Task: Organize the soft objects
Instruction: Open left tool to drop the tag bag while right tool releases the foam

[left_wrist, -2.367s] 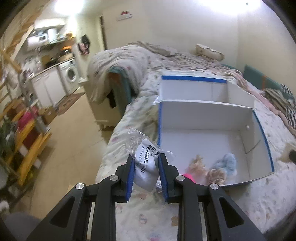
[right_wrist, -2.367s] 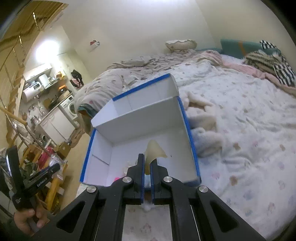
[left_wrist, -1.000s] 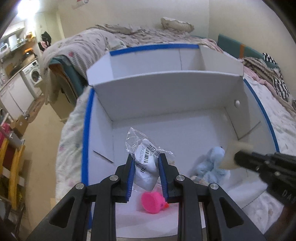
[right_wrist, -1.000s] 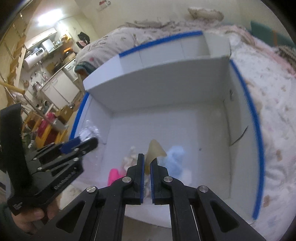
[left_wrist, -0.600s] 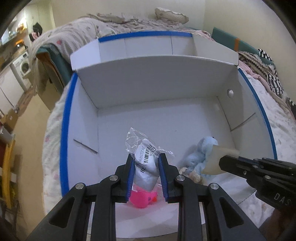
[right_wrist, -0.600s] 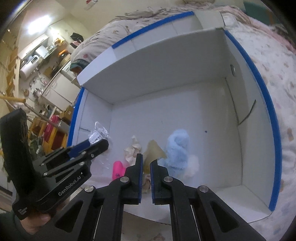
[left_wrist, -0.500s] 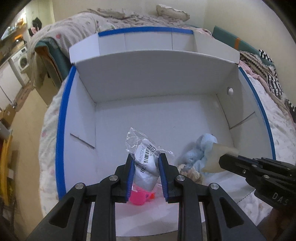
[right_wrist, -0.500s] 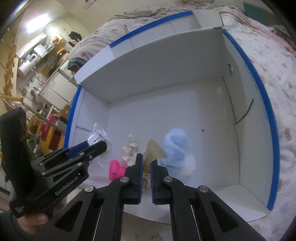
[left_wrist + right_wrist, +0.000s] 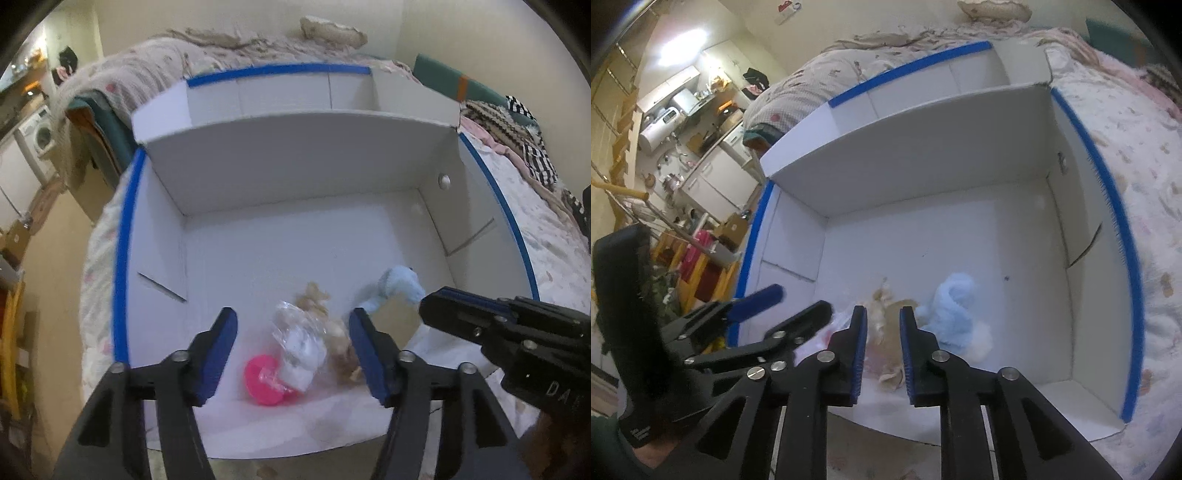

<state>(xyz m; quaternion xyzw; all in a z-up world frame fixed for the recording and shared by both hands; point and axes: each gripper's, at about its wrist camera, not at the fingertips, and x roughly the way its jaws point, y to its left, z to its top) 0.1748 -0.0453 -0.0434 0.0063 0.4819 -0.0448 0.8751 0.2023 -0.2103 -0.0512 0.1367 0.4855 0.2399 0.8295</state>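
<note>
- Bedroom setting, left wrist view: a white cardboard box with blue-taped rims (image 9: 125, 258) sits on a bed with a floral-print cover (image 9: 554, 236), an inner flap standing across its far side.
- Left gripper (image 9: 291, 350) hangs over the box's near edge with its blue-padded jaws spread wide, grasping nothing.
- Between those jaws, on the box floor, lies a clear plastic bag with a white soft item inside (image 9: 299, 339); it is blurred, its long axis running roughly from the near edge toward the far wall, tilted slightly.
- A round pink toy (image 9: 264, 380) touches the bag's near end; a beige plush (image 9: 314, 299) lies just beyond, and a light-blue plush (image 9: 399, 288) to the right.
- Right gripper (image 9: 428, 310) enters from the right, near the blue plush.
- Right wrist view: the right gripper (image 9: 882, 347) has its jaws parted and empty; a tan soft piece (image 9: 890, 350) lies in the box below the gap.
- Light-blue plush (image 9: 953, 302) lies just right of it; the left gripper (image 9: 798, 302), spread open, is at left.
</note>
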